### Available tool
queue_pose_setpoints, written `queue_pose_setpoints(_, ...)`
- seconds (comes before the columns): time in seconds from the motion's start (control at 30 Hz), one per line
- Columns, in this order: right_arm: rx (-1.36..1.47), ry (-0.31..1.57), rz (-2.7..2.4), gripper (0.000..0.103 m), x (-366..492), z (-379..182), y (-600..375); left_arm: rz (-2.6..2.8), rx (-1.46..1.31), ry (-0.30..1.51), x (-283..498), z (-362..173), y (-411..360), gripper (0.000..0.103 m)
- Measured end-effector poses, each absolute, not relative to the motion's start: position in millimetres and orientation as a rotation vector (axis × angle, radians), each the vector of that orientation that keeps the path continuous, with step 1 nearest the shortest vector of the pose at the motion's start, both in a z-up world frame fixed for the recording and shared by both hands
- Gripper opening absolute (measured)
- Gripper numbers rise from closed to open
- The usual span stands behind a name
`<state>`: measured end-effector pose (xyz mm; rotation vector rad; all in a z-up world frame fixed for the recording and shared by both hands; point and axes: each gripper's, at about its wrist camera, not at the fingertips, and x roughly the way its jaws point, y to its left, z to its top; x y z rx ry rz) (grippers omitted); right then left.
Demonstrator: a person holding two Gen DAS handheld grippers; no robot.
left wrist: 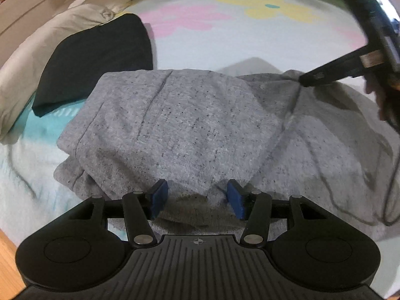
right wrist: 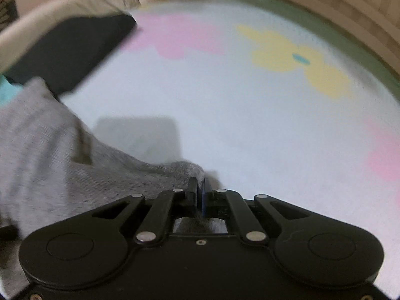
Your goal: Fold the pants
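The grey speckled pants [left wrist: 190,125] lie partly folded on a pale flowered bedspread [left wrist: 212,37]. My left gripper [left wrist: 197,198] is open, its blue pads either side of a fold of the grey cloth at the near edge. My right gripper [right wrist: 200,192] is shut on an edge of the pants [right wrist: 50,155] and holds it lifted, the cloth trailing off to the left. In the left wrist view the right gripper [left wrist: 306,78] shows at the upper right, pinching the far right corner of the pants.
A folded black garment [left wrist: 97,57] lies at the far left beside a beige duvet [left wrist: 50,32]. It also shows in the right wrist view [right wrist: 70,50]. A teal patch [left wrist: 45,122] lies left of the pants. The wooden floor [left wrist: 7,257] shows at lower left.
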<state>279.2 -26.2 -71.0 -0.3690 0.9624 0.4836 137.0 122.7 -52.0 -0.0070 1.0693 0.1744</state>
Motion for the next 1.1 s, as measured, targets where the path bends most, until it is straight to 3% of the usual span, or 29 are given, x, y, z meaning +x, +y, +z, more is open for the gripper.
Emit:
queue_pose_setpoints(0.2, -0.341, 0.941, 0.427, 0.019, 278, -58, -28, 0.210, -0.168, 0.988, 139, -26, 160, 0.051)
queue_pose_setpoints(0.27, -0.361, 0.882, 0.421, 0.031, 265, -40, -34, 0.280, -0.194, 0.920, 138, -12, 179, 0.052)
queue_pose_setpoints(0.37, -0.357, 0.853, 0.464, 0.040, 240, -18, -45, 0.393, -0.266, 0.878, 138, -4, 208, 0.067)
queue_pose_setpoints(0.67, -0.337, 0.835, 0.650, 0.043, 136, -3, -61, 0.541, -0.608, 0.917, 116, -26, 277, 0.067)
queue_pose_setpoints(0.83, -0.287, 0.798, 0.714, 0.051, 112, -7, -57, 0.502, -0.777, 0.914, 111, -37, 290, 0.067)
queue_pose_setpoints(1.1, -0.358, 0.773, 0.791, 0.051, 75, -21, -39, 0.461, -0.702, 0.876, 122, -31, 273, 0.067)
